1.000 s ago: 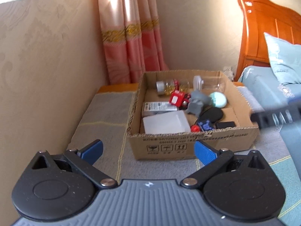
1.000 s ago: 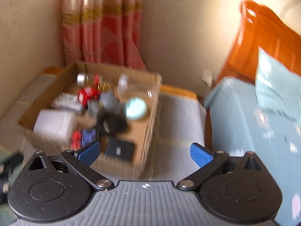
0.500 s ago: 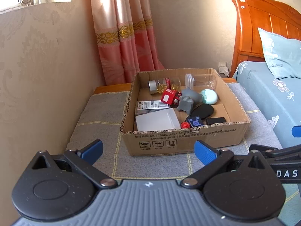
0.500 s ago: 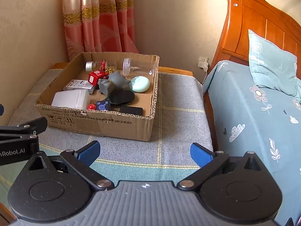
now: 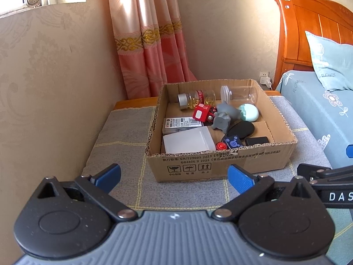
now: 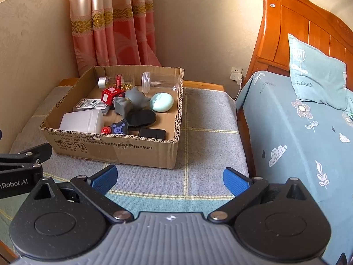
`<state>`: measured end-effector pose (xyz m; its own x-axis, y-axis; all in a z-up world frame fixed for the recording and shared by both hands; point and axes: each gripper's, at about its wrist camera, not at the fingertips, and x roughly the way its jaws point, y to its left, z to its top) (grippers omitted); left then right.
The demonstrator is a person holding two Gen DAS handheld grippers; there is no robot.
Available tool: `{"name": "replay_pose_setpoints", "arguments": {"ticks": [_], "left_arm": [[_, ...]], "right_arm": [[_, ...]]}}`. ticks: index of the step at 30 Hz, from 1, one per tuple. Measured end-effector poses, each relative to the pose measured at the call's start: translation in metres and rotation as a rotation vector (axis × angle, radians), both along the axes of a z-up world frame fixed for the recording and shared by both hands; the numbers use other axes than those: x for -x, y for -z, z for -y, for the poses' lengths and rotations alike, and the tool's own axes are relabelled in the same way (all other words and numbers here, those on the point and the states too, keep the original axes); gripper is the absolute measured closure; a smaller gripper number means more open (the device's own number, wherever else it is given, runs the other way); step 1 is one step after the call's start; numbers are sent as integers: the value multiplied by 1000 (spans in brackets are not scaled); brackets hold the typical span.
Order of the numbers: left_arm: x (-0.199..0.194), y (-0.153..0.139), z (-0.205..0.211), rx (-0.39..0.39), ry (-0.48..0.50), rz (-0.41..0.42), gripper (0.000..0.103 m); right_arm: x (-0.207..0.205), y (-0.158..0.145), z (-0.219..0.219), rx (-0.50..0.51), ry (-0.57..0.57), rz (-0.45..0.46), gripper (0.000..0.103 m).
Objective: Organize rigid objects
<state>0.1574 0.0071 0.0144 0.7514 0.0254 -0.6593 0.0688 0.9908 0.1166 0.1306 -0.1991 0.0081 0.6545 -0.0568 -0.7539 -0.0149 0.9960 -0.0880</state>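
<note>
An open cardboard box (image 5: 220, 163) (image 6: 114, 149) stands on a grey checked mat. Inside lie a white plastic box (image 5: 188, 141) (image 6: 82, 121), a grey toy animal (image 5: 224, 117) (image 6: 129, 103), a mint egg-shaped case (image 5: 249, 112) (image 6: 162, 102), a red toy car (image 5: 201, 113) (image 6: 110, 95), a clear jar (image 5: 239, 92) (image 6: 161, 81), a small bottle of yellow beads (image 5: 196, 98), a black oval case (image 5: 240, 130) and a blue cube (image 5: 232, 142). My left gripper (image 5: 174, 176) is open in front of the box, nothing between its fingers. My right gripper (image 6: 169, 178) is open too, over the mat right of the box.
A beige wall (image 5: 44, 88) runs along the left and a pink curtain (image 5: 150, 44) hangs behind the box. A bed with blue floral sheet (image 6: 297, 132), pillow (image 6: 315, 75) and wooden headboard (image 6: 297, 26) borders the right. Bare mat (image 6: 207, 132) lies right of the box.
Both views have steadied from blurred motion and pulled back a little from the box. The other gripper's arm now shows at the edge of each view. Both stay open.
</note>
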Motion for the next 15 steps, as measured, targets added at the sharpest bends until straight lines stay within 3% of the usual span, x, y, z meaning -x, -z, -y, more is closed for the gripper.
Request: {"name": "replay_pose_setpoints", "arguments": {"ticks": [15], "left_arm": [[1, -1, -3, -2, -10, 8, 1]], "right_arm": [[0, -3, -1, 11, 8, 14, 0]]}}
